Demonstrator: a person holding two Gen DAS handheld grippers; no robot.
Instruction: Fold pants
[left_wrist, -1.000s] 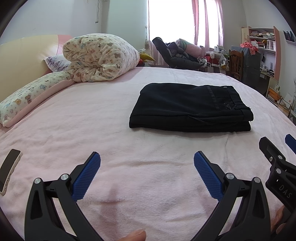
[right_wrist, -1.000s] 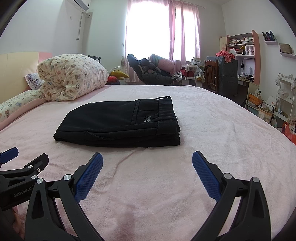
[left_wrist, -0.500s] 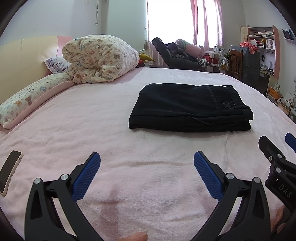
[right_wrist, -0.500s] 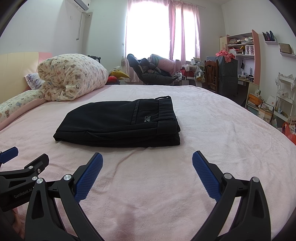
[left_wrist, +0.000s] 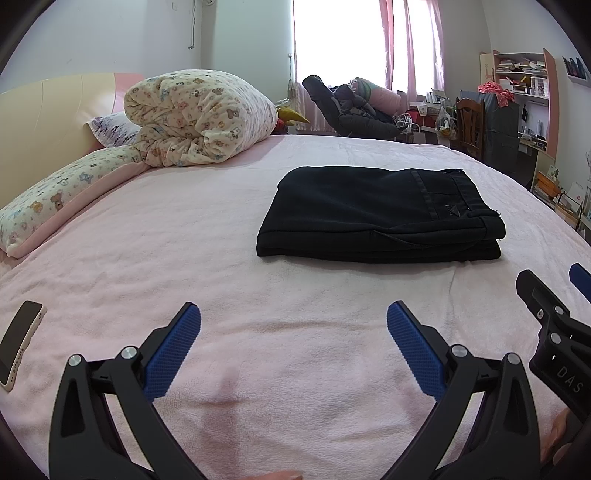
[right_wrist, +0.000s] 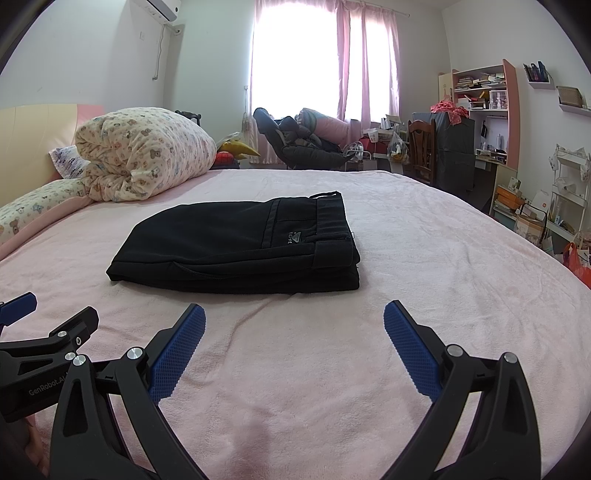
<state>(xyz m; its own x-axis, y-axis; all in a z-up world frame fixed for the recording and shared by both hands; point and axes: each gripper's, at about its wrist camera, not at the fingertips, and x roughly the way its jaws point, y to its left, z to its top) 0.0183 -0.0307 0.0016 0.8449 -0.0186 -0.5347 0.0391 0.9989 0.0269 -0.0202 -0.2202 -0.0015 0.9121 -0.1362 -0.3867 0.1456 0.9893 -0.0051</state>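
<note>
While both tongs (left_wrist: 293, 345) (right_wrist: 294, 343) gape empty, black pants (left_wrist: 376, 216) lie neatly folded.

The left gripper (left_wrist: 293, 325) and right gripper (right_wrist: 294, 325) hover side by side, jaws spread wide, empty.

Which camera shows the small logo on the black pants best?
The right wrist view: the logo on the folded pants appears pale and distinct, near the waistband. In the left wrist view it is only a small dark mark.
</note>
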